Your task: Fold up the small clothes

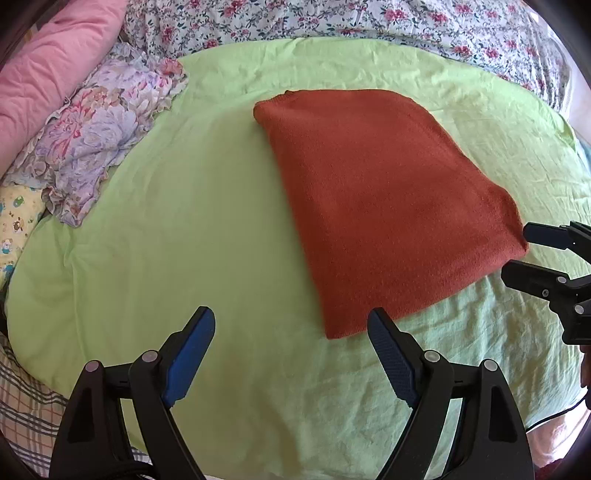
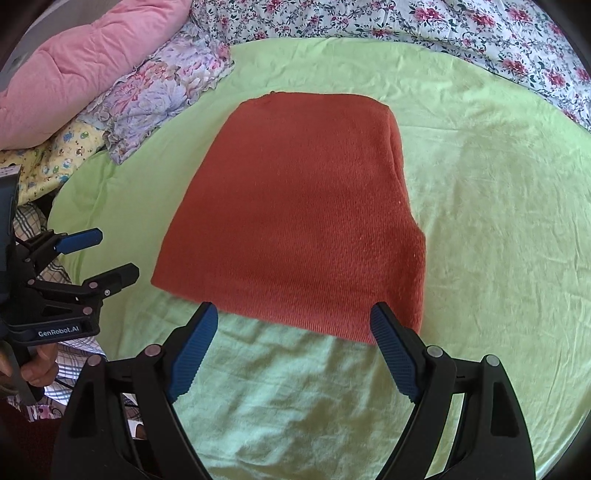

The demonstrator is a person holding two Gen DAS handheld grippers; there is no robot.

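Note:
A rust-red knitted garment [image 1: 384, 199] lies folded into a flat rectangle on the light green sheet [image 1: 177, 221]; it also shows in the right wrist view [image 2: 295, 214]. My left gripper [image 1: 291, 321] is open and empty, just in front of the garment's near left corner. My right gripper [image 2: 293, 317] is open and empty, its fingertips at the garment's near edge. The right gripper shows at the right edge of the left wrist view [image 1: 521, 251], beside the garment's right corner. The left gripper shows at the left of the right wrist view [image 2: 114, 254].
A purple floral pillow [image 1: 107, 129] and a pink quilt [image 1: 48, 62] lie at the far left. A floral bedspread [image 1: 369, 22] runs along the far side. A checked cloth [image 1: 26, 402] and a yellow cartoon-print cloth [image 1: 14, 218] lie at the near left.

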